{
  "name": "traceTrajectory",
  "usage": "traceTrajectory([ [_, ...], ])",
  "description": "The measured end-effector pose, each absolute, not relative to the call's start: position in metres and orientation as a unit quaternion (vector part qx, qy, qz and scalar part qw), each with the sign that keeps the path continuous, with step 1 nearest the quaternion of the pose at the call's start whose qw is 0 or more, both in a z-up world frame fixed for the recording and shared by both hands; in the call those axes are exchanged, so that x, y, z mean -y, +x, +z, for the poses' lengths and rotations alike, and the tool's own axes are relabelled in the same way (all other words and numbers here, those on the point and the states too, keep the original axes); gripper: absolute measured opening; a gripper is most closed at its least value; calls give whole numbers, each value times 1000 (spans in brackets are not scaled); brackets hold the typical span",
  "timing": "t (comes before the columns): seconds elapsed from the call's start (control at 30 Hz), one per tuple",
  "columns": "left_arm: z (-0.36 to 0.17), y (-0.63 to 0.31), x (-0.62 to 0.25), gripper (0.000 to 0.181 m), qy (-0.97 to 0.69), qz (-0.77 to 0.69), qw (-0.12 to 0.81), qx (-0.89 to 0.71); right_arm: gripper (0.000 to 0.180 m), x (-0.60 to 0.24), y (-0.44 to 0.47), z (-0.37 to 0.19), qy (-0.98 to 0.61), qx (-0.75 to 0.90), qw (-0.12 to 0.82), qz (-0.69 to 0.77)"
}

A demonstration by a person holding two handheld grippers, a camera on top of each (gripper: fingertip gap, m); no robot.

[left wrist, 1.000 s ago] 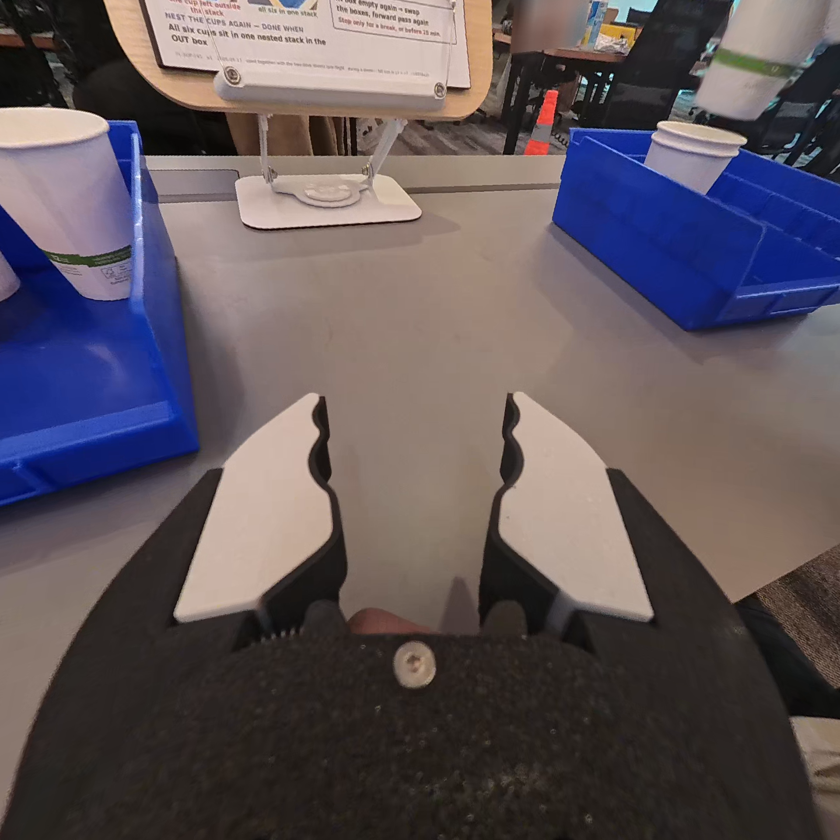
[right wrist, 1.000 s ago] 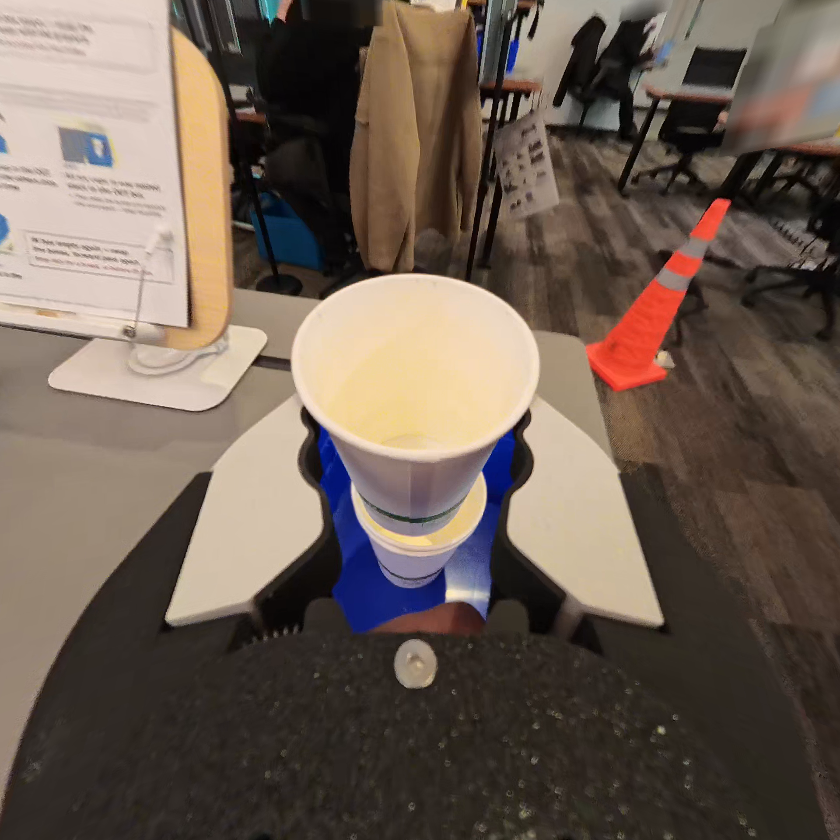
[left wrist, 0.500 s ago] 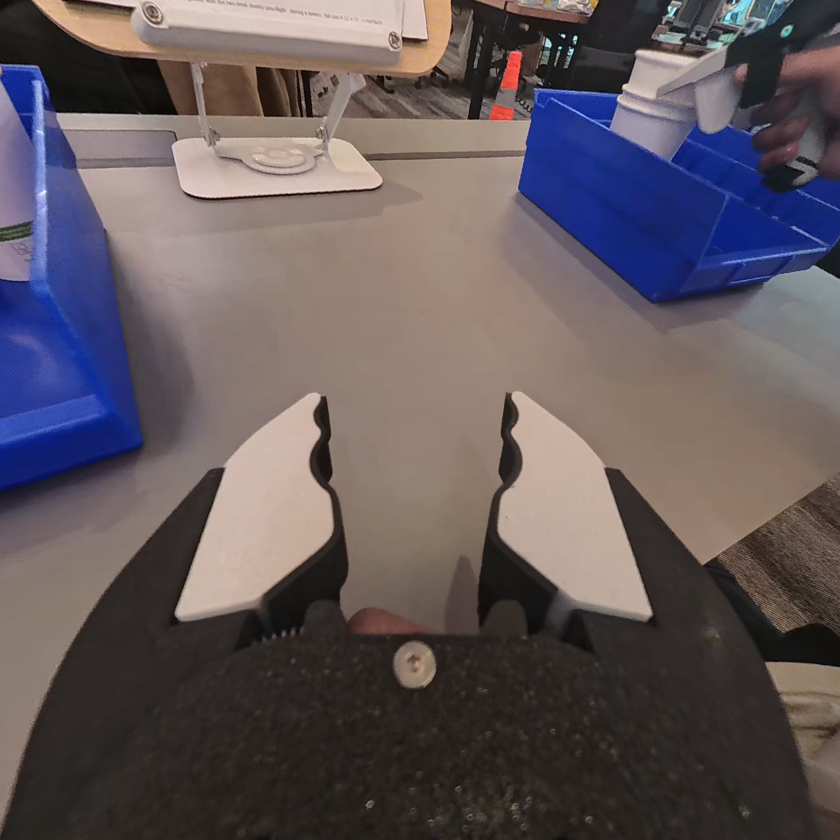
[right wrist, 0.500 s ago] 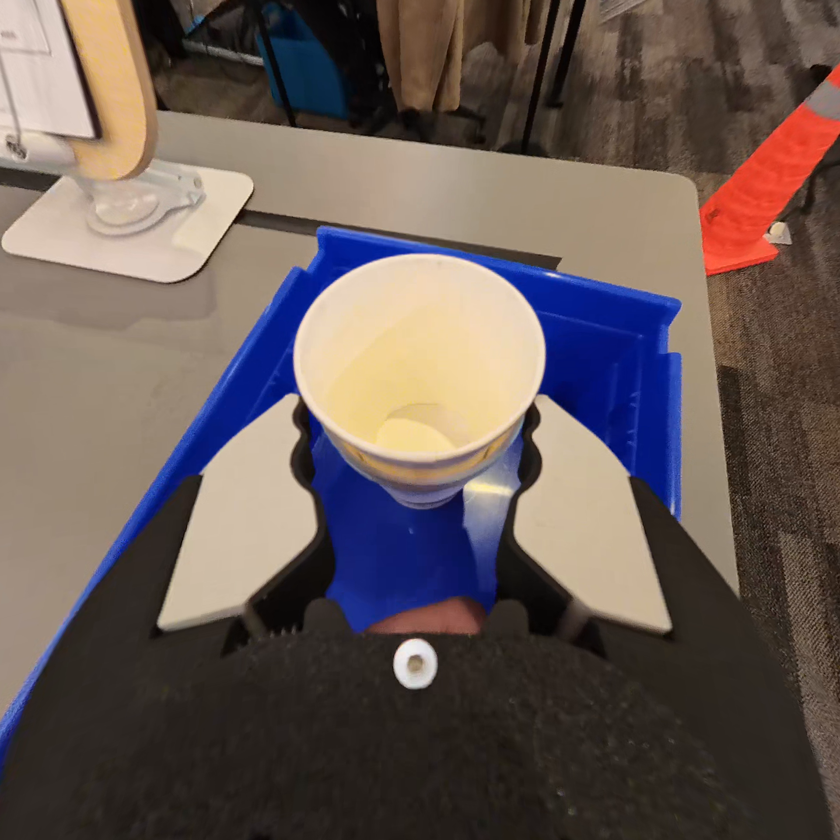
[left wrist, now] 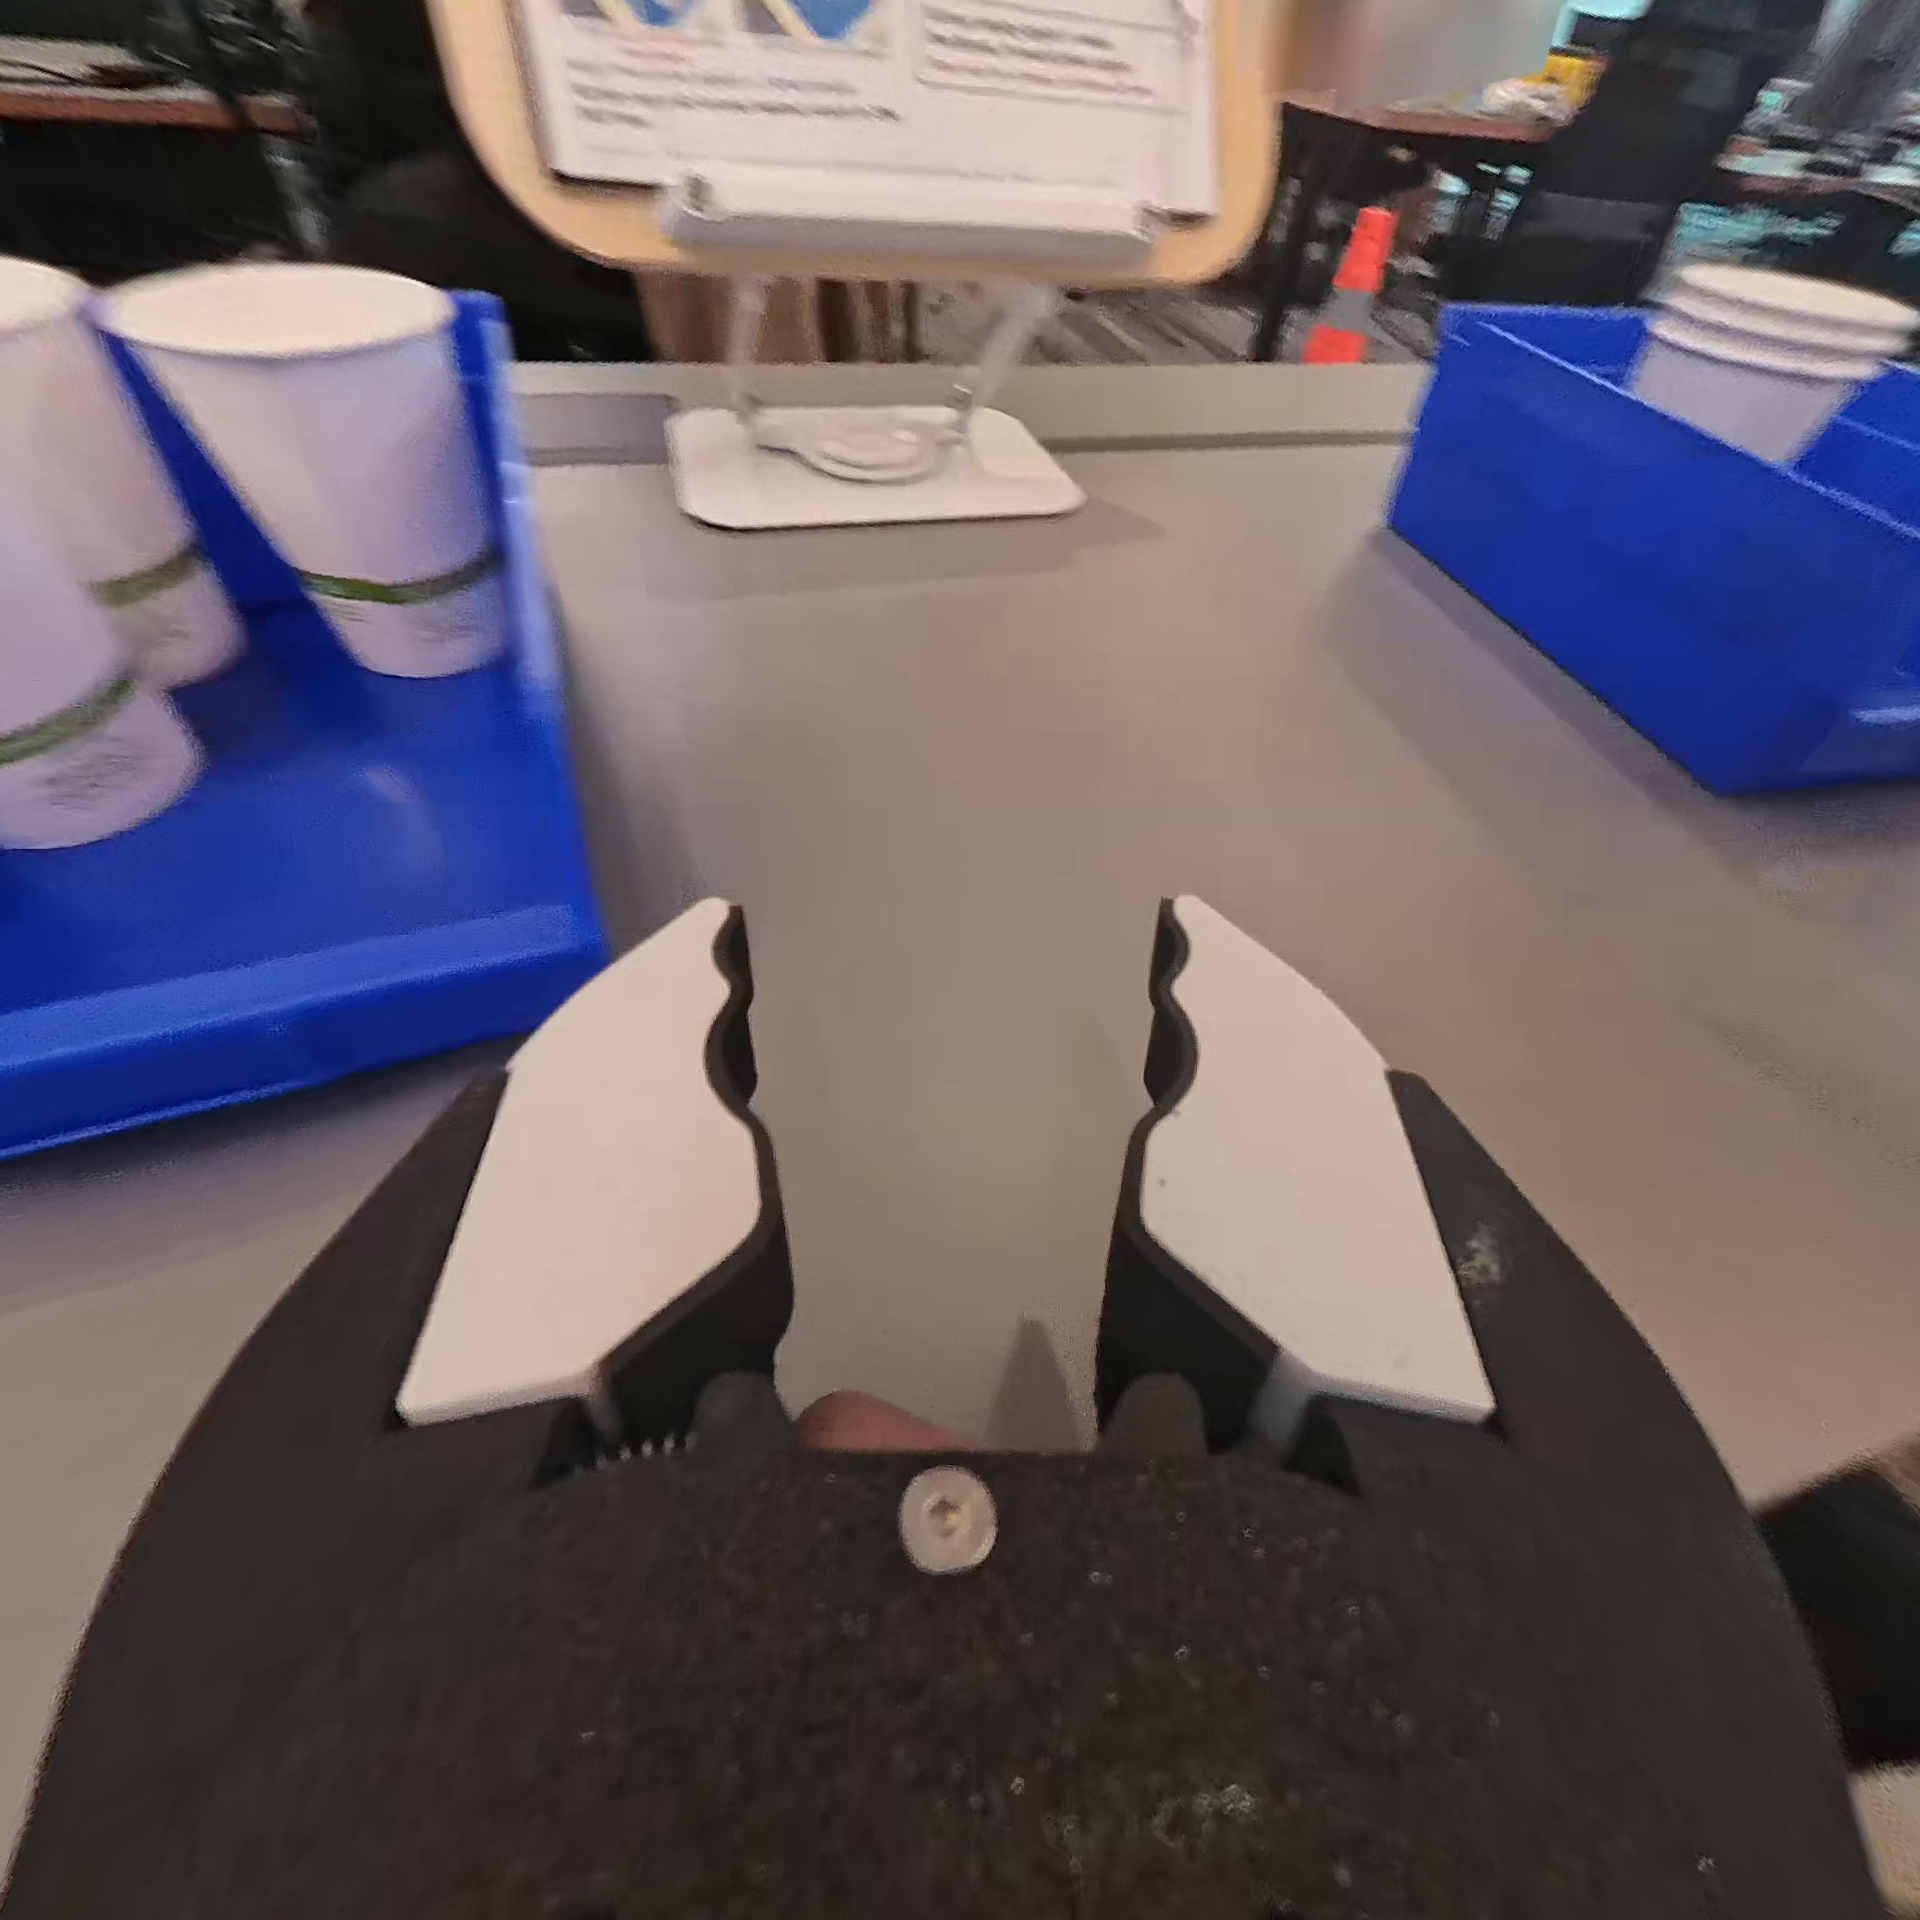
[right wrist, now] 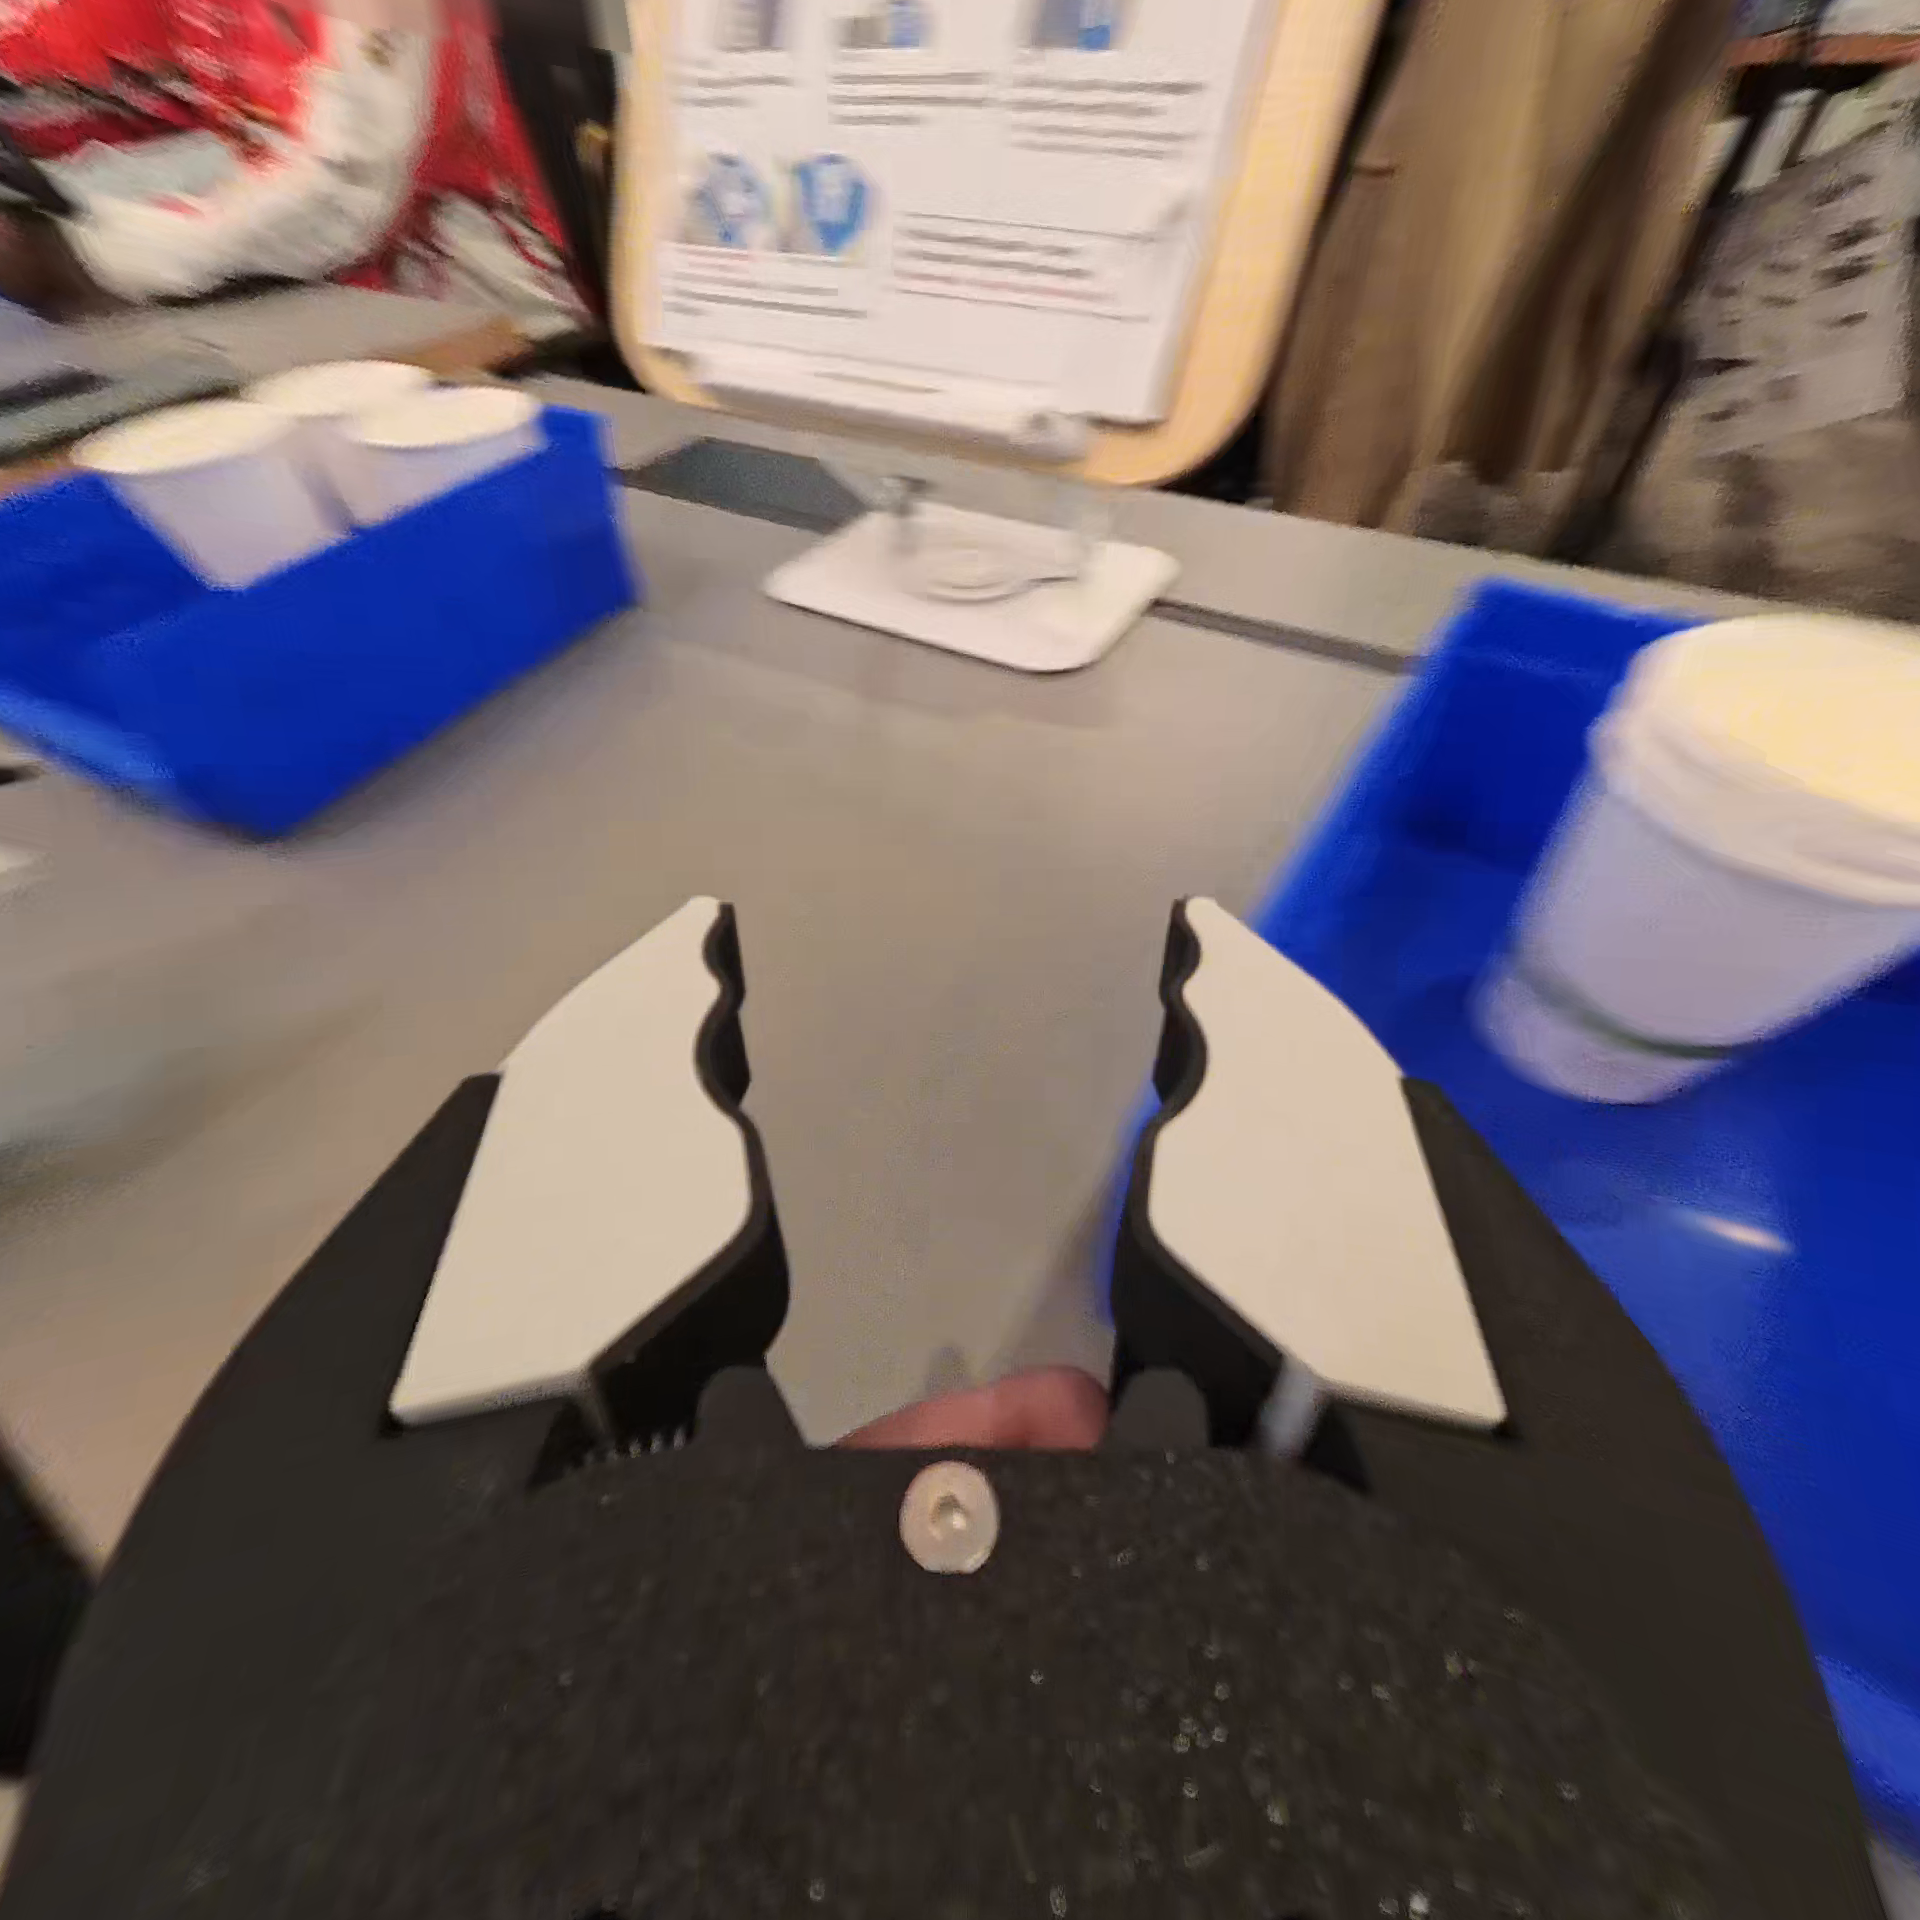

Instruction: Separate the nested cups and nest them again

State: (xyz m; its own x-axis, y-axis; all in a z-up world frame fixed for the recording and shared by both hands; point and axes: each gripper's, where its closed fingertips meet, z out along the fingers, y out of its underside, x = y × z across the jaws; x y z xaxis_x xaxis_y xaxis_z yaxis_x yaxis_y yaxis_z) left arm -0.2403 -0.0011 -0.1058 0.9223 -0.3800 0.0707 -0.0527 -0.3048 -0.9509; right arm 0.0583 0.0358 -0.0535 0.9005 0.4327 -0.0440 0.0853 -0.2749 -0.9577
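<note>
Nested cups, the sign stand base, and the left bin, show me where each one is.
nested cups (right wrist: pixel 1704 883), right wrist view, outer cup's side wall.
sign stand base (left wrist: pixel 873 473), left wrist view, flat white plate.
left bin (left wrist: pixel 291 997), left wrist view, front wall.

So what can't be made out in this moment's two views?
- Stack of cups in the right bin, right wrist view: motion blur hides how many are nested.
- Loose cups in the left bin, left wrist view: frame edge cuts them off.
- Sign: top cropped, blurred.
</note>
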Motion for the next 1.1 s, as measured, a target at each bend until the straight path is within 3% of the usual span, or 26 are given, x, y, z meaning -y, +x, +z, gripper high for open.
traceTrajectory([
  [0.17,-72,-323,-40,80,-795,-60,602,-36,75,24,-63,-112,-781,182,507,316],
  [0.3,-58,-384,-101,93,-803,5,596,22,75,43,-96,-135,-788,223,459,346],
  [0.4,-74,-429,-144,94,-829,63,549,84,74,40,-88,-127,-782,237,469,336],
  [0.67,-116,-451,-198,99,-869,37,457,187,71,39,-48,-107,-777,199,479,357],
  [0.97,-124,-462,-210,87,-874,48,441,198,68,43,-40,-96,-770,205,481,367],
  [1.1,-104,-443,-181,86,-879,21,460,122,67,46,-35,-92,-768,216,487,354],
])
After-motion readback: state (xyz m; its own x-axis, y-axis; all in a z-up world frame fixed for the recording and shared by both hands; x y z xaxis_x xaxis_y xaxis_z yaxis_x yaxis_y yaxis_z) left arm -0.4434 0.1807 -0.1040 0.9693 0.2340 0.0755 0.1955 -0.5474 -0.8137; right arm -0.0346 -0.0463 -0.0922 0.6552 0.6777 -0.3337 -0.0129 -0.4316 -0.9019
